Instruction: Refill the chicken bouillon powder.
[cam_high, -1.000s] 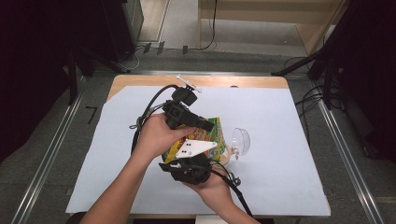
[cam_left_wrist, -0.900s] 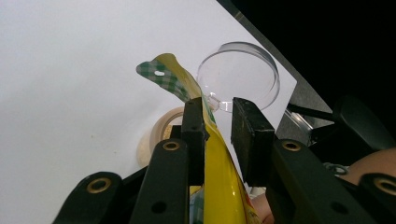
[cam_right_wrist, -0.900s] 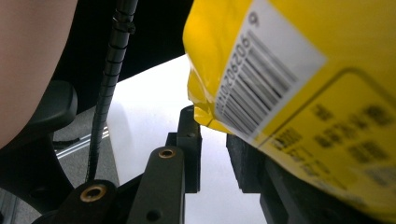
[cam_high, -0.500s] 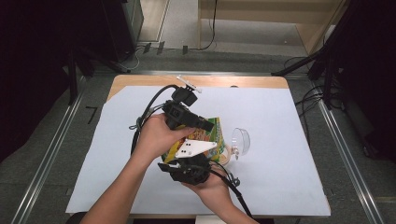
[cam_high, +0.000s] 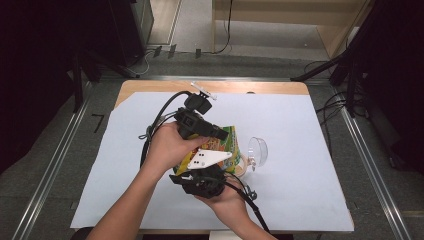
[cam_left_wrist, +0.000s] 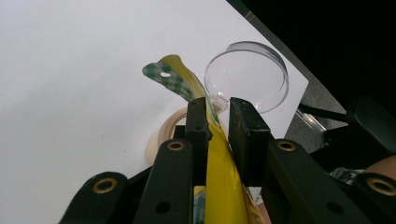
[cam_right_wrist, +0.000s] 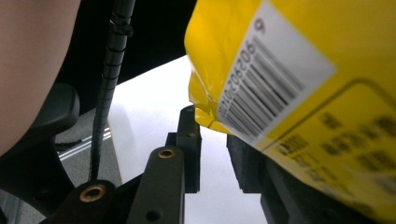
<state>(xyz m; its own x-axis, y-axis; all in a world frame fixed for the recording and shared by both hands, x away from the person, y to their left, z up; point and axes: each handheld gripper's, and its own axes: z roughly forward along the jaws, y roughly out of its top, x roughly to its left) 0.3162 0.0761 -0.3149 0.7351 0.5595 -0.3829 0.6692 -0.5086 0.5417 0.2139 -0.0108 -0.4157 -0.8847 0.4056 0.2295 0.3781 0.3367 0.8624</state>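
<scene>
While your left gripper (cam_left_wrist: 217, 123) clamps the top edge of the yellow snack bag (cam_left_wrist: 224, 182), its two black jaws stand close together with the thin foil pinched between them, and the bag's green-checked corner curls up above the jaw tips. You hold the bag in the air over the middle of the white sheet (cam_high: 300, 130) that covers the table, a little toward the near edge. In the high view your left gripper (cam_high: 220, 134) sits over the bag's upper side, and your right gripper (cam_high: 200, 175) comes at the bag (cam_high: 227, 145) from the near side, under its grey three-cornered plate.

Along your right gripper (cam_right_wrist: 212, 154), the jaws stand apart with white sheet showing through the gap. The bag's barcoded lower corner (cam_right_wrist: 261, 88) hangs just above them and covers the far jaw; whether that jaw touches the foil cannot be told.

Just beyond the bag, toward the right edge, a clear plastic cup (cam_high: 257, 150) lies tipped on its side on the sheet. A tape roll (cam_left_wrist: 168, 133) lies flat beside it, under the bag.
</scene>
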